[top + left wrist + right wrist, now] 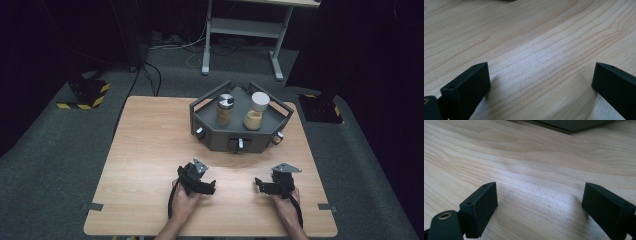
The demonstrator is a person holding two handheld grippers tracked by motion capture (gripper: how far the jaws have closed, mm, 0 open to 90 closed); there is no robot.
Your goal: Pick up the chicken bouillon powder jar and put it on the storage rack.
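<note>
One wooden table (150,150) on grey carpet (60,140), dark room.

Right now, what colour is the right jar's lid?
White lid; high view shows it best.

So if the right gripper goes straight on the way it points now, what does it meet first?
Bare table first, with nothing between its open jaws. Further along that line, the grey tray shows at the top edge of the right gripper view, so the right gripper would probably meet the tray's front wall, though depth is unclear.

Overhead view; tong cameras near table (150,145)
</note>
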